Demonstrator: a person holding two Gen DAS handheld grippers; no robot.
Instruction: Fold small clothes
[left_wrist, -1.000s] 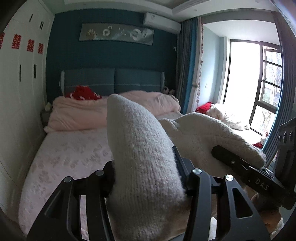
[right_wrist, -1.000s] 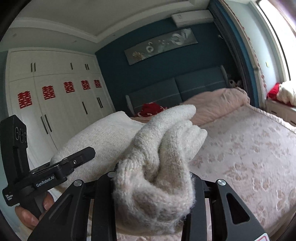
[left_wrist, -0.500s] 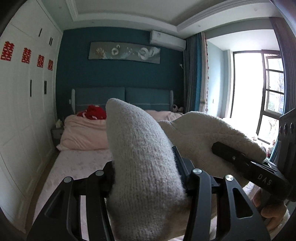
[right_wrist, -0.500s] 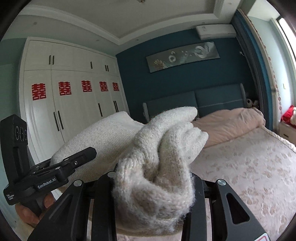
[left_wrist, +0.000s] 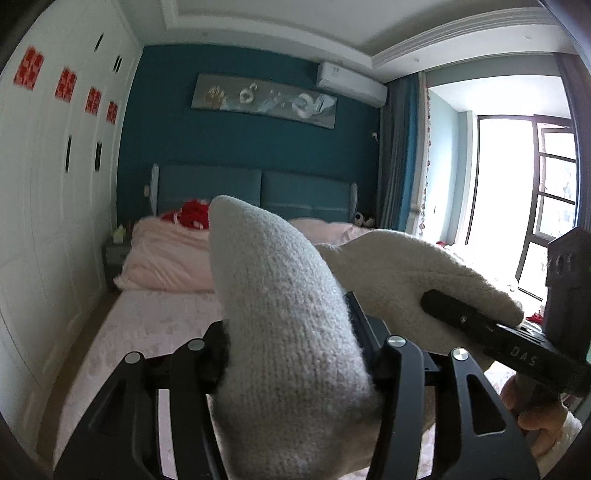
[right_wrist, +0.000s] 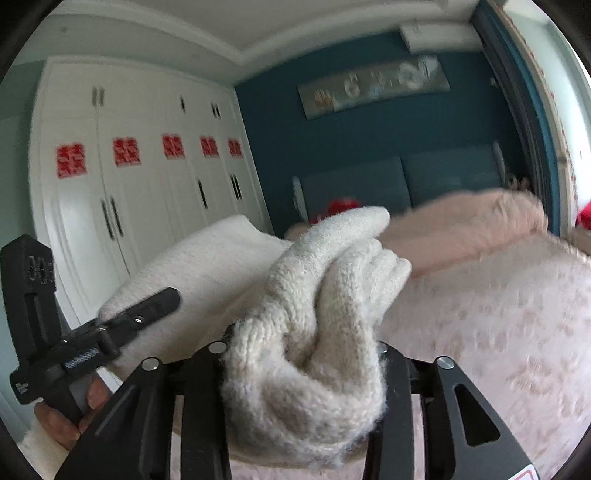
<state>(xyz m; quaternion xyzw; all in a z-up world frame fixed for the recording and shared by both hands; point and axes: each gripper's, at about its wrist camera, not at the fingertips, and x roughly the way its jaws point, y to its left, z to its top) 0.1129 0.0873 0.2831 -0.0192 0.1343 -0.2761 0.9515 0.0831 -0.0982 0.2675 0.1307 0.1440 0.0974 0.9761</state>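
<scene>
The cream knit garment (left_wrist: 288, 332) stretches sideways between the left gripper (left_wrist: 295, 354) and right gripper (right_wrist: 299, 365), both clamping it with jaws easing open, above the pink bed (right_wrist: 498, 325).

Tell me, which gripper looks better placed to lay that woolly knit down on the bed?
Neither clearly. The left gripper and right gripper each have a bunch of the cream knit between their opening jaws, side by side above the bed, so both would lower it together.
</scene>
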